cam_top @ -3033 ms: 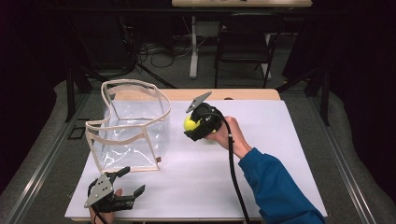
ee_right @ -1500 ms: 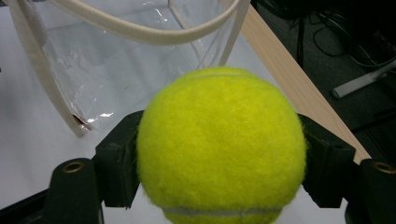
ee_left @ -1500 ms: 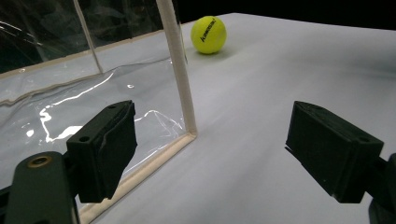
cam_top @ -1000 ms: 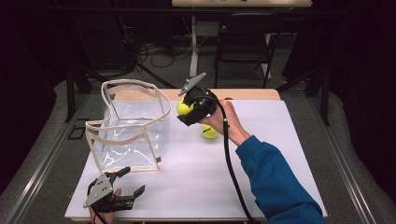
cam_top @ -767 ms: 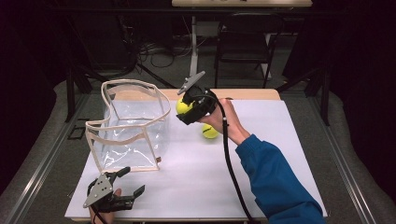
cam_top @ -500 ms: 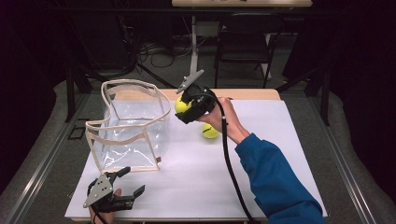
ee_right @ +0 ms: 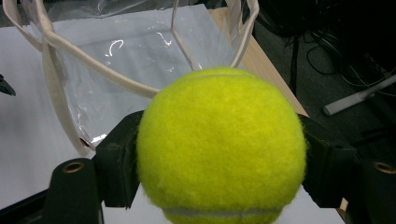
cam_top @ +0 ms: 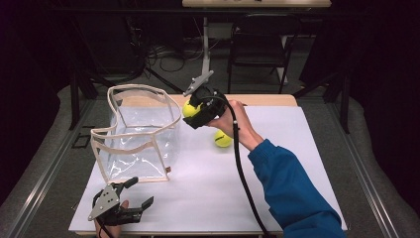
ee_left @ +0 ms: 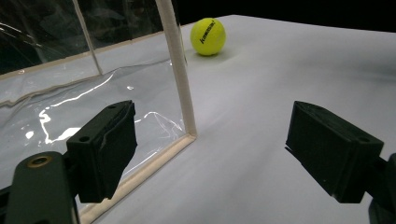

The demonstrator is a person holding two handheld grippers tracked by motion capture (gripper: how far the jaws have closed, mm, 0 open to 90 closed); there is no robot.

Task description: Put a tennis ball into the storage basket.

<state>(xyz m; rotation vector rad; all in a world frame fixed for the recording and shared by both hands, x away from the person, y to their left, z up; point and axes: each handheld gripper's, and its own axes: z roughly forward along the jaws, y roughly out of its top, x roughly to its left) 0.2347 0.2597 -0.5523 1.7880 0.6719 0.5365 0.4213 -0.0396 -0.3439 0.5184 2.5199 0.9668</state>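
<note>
My right gripper (cam_top: 190, 110) is shut on a yellow tennis ball (cam_top: 189, 109), held in the air just right of the clear plastic bag's (cam_top: 138, 134) rim. In the right gripper view the ball (ee_right: 222, 147) sits squeezed between both jaws, with the bag's open mouth (ee_right: 121, 56) right behind it. A second tennis ball (cam_top: 223, 139) lies on the white table under the right hand, and shows far off in the left gripper view (ee_left: 208, 36). My left gripper (cam_top: 133, 196) rests open near the table's front left edge, beside the bag's corner seam (ee_left: 180, 88), nothing between its jaws.
The white table top (cam_top: 277, 163) has free room at the right and front. A wooden strip (cam_top: 267, 100) runs along its far edge. Beyond stand a chair (cam_top: 257, 54), cables and stands on a dark floor.
Over three seconds the right gripper has lifted the ball off the table and carried it left and up toward the bag's rim, uncovering the second ball. The left gripper has stayed put.
</note>
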